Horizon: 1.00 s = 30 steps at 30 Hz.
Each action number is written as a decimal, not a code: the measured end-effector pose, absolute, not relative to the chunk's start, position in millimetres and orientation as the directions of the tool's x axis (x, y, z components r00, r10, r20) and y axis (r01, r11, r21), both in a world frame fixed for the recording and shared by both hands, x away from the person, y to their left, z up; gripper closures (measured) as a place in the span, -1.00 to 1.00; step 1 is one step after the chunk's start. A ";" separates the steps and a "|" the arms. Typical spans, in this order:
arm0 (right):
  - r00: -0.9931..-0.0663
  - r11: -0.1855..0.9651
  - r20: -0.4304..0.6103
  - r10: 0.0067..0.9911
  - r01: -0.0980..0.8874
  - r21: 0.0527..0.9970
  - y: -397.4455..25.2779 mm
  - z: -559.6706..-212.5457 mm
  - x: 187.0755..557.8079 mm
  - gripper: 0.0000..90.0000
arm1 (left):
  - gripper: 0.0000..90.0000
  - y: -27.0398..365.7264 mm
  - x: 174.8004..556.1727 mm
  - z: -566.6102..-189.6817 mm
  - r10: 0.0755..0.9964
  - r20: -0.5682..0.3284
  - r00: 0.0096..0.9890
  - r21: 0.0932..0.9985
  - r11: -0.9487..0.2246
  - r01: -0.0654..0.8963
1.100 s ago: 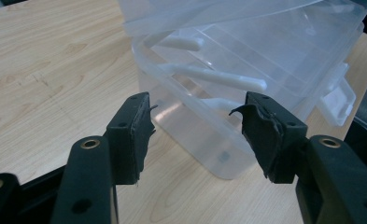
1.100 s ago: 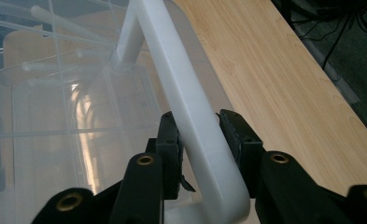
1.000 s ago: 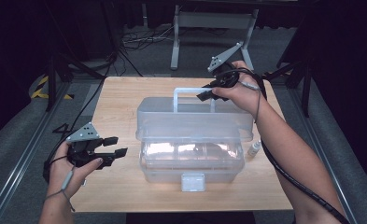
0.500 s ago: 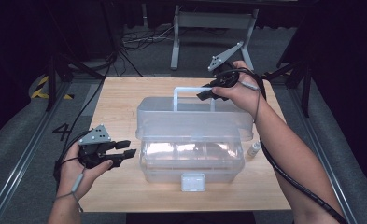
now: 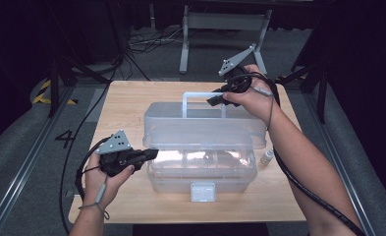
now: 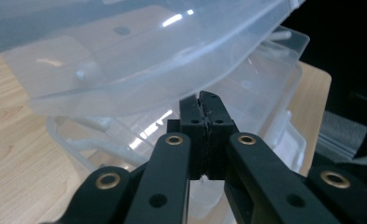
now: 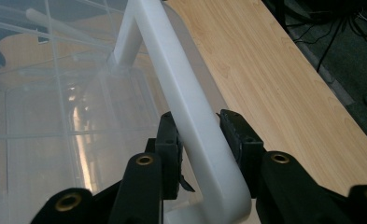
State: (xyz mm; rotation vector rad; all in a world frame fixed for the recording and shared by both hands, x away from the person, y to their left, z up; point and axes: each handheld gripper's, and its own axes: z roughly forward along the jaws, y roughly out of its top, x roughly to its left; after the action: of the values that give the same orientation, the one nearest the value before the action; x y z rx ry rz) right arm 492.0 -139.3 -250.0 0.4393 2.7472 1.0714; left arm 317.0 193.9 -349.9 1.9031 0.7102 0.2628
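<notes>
Clear storage box [image 5: 200, 152] at table [image 5: 131, 98] centre, lid [image 5: 200, 125] raised. Right gripper [image 5: 219, 98] clamped on white lid handle [image 7: 181, 98]. Left gripper [image 5: 149, 156], jaws pressed shut and empty, now moved in from table's left edge to lid's left rim; second support probably next.

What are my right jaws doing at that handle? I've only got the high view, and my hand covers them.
Observer: In the right gripper view, the right gripper has the white handle between its jaws, with a pad against each side.
Operator: And the left one?
Observer: The left gripper is shut, with nothing between its jaws.
Operator: Where are its tips?
Observer: Just under the edge of the raised lid, with the clear base behind them.
</notes>
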 end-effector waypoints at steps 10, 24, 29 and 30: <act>-0.945 0.699 -0.051 0.324 0.203 0.686 -139.9 -250.8 491.1 0.56 | 1.00 186.8 320.4 -353.6 0.616 -0.124 0.778 0.904 -0.253 0.345; -0.942 0.696 -0.047 0.332 0.211 0.686 -139.6 -250.9 489.4 0.57 | 1.00 187.3 320.4 -350.3 0.638 -0.108 0.762 0.908 -0.250 0.337; -0.942 0.704 -0.060 0.331 0.205 0.680 -138.5 -250.1 487.1 0.57 | 1.00 187.7 321.0 -349.6 0.645 -0.098 0.758 0.905 -0.259 0.338; -0.941 0.706 -0.064 0.331 0.202 0.679 -138.5 -249.9 486.1 0.57 | 1.00 187.8 321.0 -349.4 0.645 -0.099 0.757 0.904 -0.261 0.340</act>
State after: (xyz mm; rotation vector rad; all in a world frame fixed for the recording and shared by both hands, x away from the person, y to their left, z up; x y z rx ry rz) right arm 486.1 -138.5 -249.9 0.4315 2.7309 1.0555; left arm 321.0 187.8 -349.4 1.8709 0.7570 0.3526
